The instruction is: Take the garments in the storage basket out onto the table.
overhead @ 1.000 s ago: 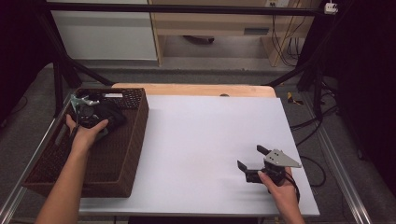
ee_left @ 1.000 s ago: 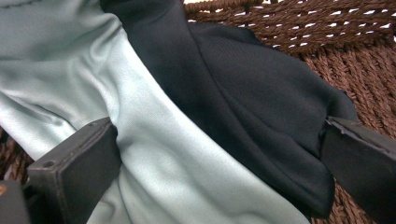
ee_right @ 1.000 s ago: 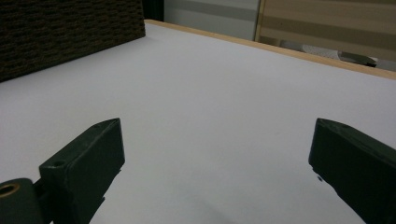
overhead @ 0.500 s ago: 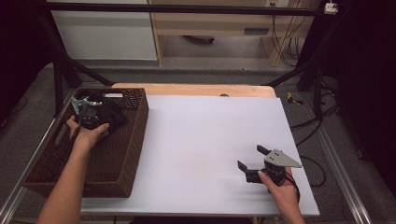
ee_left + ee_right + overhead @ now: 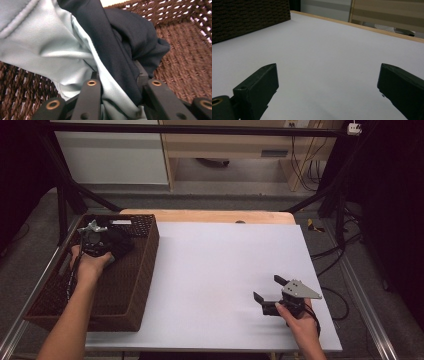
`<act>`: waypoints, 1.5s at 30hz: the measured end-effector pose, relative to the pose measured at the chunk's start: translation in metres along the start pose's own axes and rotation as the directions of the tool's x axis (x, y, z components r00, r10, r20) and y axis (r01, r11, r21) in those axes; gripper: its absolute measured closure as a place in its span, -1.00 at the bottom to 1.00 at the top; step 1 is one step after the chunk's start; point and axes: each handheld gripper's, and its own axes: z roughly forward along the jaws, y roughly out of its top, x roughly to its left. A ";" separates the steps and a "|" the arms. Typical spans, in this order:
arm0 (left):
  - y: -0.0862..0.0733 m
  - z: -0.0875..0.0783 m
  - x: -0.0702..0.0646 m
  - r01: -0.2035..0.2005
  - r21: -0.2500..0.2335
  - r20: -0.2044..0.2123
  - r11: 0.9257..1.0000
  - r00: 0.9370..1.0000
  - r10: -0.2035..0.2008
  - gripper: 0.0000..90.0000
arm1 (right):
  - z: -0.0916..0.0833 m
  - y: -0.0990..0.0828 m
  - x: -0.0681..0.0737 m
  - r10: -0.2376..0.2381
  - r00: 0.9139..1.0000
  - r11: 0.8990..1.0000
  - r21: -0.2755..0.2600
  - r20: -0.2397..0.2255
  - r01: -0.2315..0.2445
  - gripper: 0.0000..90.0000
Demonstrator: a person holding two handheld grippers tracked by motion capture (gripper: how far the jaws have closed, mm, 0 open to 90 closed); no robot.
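Your two forearms bare with no sleeves, your left gripper [image 5: 95, 240] black with a cable along the wrist, its jaws with brass-ringed screw holes, your right gripper [image 5: 270, 295] black, blocky jaws, a grey three-cornered plate [image 5: 300, 289] on top

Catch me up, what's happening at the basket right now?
A person's left tongs are down in the brown wicker basket at the table's left, and their jaws have just been closing on a bunched cloth, dark navy with a pale blue side, which sits pinched between them. The right tongs rest open over the white table, holding nothing.
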 end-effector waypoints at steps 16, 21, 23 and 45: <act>0.038 -0.065 0.027 0.091 -0.205 0.049 0.974 0.995 -0.083 0.73 | -0.002 -0.001 -0.002 0.008 1.000 1.000 -0.007 0.002 -0.008 -0.92; 0.051 -0.084 0.031 0.110 -0.255 0.070 0.961 0.993 -0.095 0.73 | -0.001 -0.001 -0.001 0.004 1.000 1.000 -0.006 0.002 -0.004 -0.92; 0.055 -0.090 0.031 0.123 -0.275 0.087 0.953 0.991 -0.102 0.74 | -0.001 -0.001 -0.001 0.004 1.000 1.000 -0.006 0.001 -0.004 -0.92; 0.102 -0.137 0.003 0.164 -0.444 0.206 0.881 0.976 -0.077 0.73 | -0.001 -0.001 -0.001 0.007 1.000 1.000 -0.004 -0.003 -0.007 -0.92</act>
